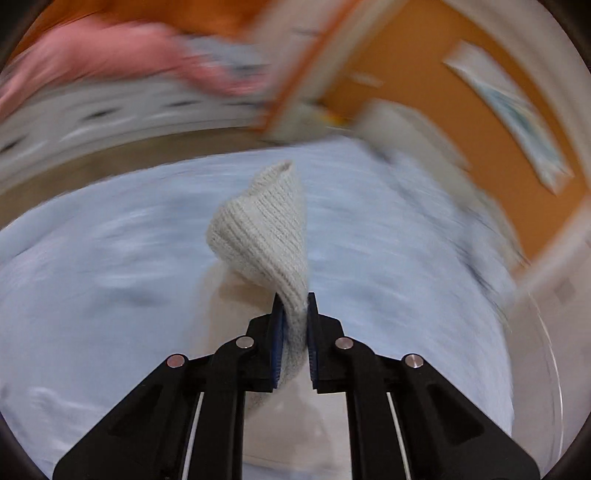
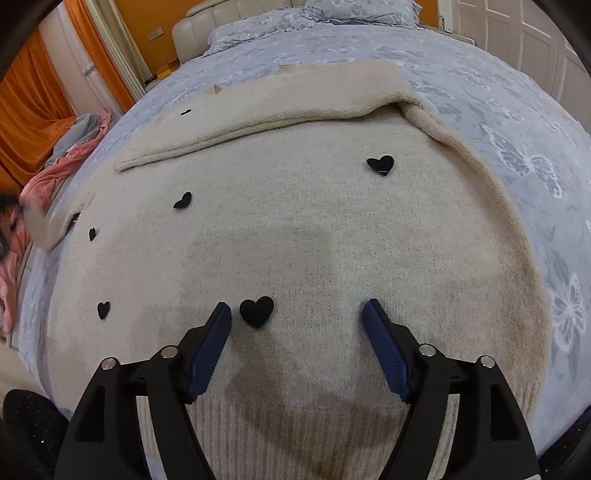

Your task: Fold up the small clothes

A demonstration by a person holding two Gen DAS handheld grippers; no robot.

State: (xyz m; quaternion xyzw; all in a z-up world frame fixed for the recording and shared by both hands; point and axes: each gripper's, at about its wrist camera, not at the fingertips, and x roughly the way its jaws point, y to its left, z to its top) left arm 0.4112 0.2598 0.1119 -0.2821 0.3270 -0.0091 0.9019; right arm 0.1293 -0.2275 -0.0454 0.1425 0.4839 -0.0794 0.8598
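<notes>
A cream knit sweater (image 2: 303,229) with black hearts lies flat on the bed, one sleeve (image 2: 266,110) folded across its top. My right gripper (image 2: 297,314) is open just above the sweater's lower body, a black heart (image 2: 256,311) between its fingers. My left gripper (image 1: 294,306) is shut on a ribbed cream cuff (image 1: 264,225) of the sweater and holds it lifted above the bed. The left wrist view is motion-blurred.
The bed has a pale blue butterfly-print cover (image 2: 517,155) with pillows (image 2: 354,9) at the far end. A pink and grey clothes pile (image 2: 62,162) lies off the bed's left side, also showing in the left wrist view (image 1: 110,62). Orange walls and curtains (image 2: 33,92) stand behind.
</notes>
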